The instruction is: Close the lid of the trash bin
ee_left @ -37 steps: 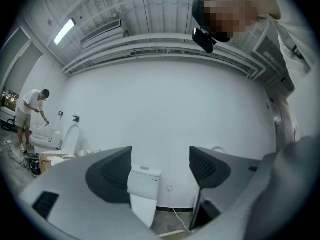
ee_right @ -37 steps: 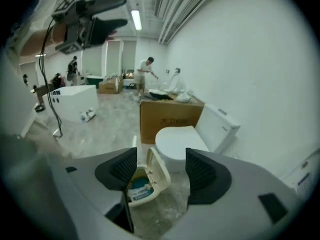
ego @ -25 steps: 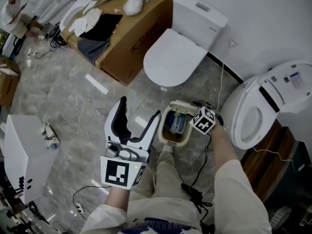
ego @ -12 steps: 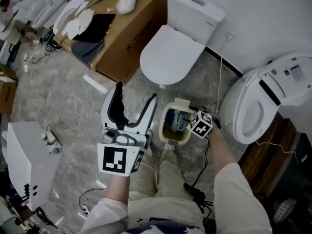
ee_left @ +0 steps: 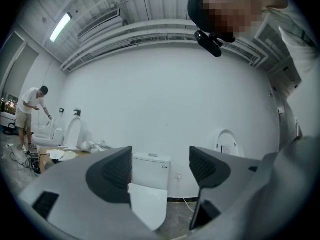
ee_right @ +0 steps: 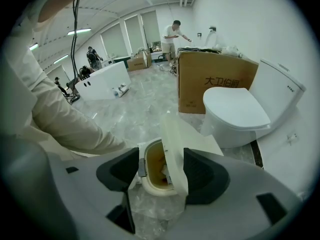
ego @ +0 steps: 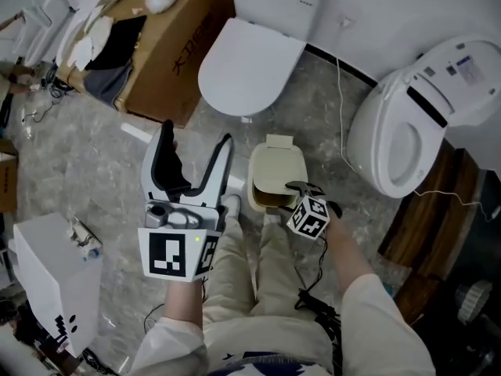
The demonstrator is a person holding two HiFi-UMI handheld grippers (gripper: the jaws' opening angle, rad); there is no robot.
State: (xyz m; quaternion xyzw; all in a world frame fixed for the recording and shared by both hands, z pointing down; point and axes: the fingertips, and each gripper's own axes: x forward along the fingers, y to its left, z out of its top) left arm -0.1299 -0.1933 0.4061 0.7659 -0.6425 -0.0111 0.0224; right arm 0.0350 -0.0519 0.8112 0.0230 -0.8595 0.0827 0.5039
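Since the lid (ego: 275, 161) has tipped nearly onto the trash bin (ego: 261, 200) (centre frame) | right tool (ego: 301, 188) apart astride it; left tool (ego: 196, 135) apart, empty | closing almost done

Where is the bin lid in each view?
Head view: the bin lid sits at centre, just above the right tool.
Left gripper view: not in it.
Right gripper view: lower centre, tilted, between that tool's open jaws.
Shared landmark: the closed white toilet, in all three.
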